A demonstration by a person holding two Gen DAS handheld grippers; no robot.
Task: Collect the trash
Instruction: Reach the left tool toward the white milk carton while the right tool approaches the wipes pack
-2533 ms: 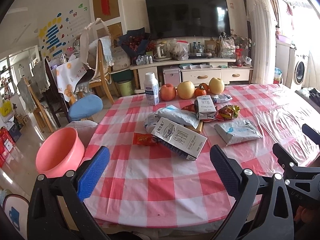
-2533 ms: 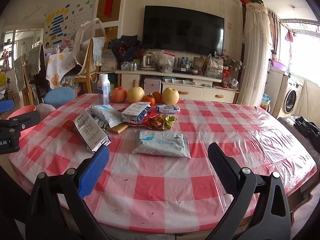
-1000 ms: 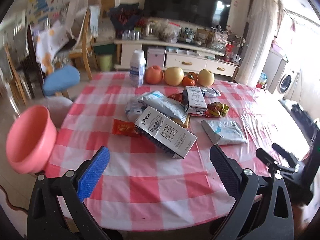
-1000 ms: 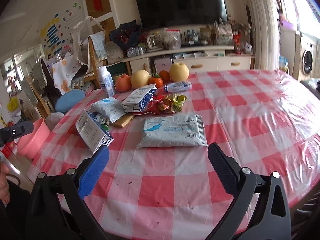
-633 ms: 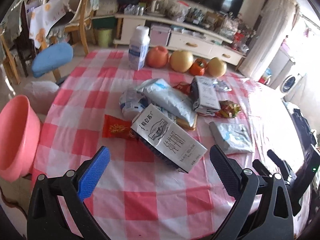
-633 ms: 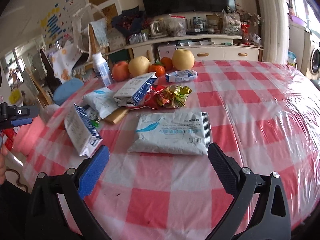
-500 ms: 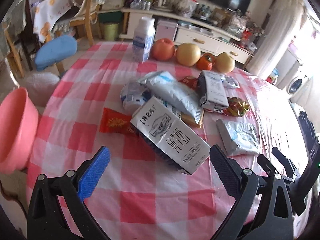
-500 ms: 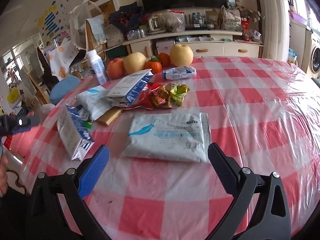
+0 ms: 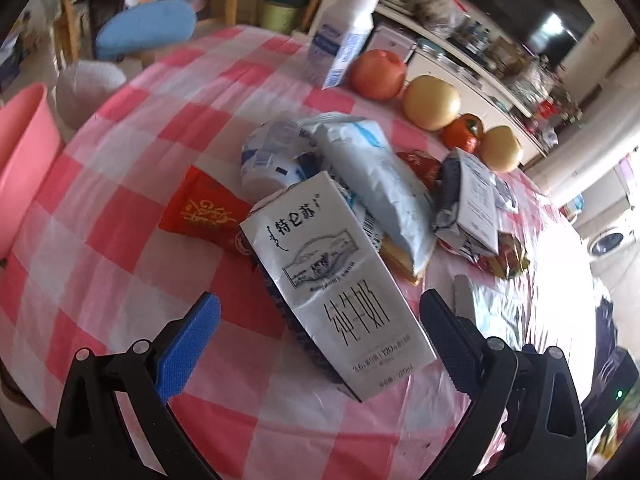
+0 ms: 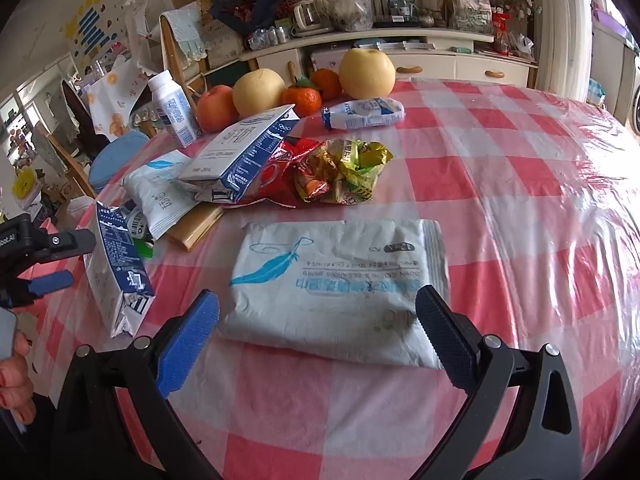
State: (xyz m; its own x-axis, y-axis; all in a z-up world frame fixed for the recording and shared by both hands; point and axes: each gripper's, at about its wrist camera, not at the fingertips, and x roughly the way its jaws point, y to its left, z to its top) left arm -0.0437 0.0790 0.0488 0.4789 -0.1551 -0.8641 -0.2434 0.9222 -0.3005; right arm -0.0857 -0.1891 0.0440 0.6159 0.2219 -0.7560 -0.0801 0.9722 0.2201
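Checked tablecloth (image 9: 100, 248) — milk carton (image 9: 336, 280) overlaps red packet (image 9: 200, 216).

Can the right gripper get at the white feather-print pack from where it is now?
Probably yes. The right gripper is open, its jaws straddling the near edge of the white pack, which lies flat and alone on the checked tablecloth. Nothing sits on it; the crumpled wrappers lie beyond, apart from it.

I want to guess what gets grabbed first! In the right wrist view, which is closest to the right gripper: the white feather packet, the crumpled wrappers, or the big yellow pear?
From the right gripper:
1. White feather packet, right between the fingers.
2. Crumpled wrappers, mid-table.
3. Big yellow pear, far edge.
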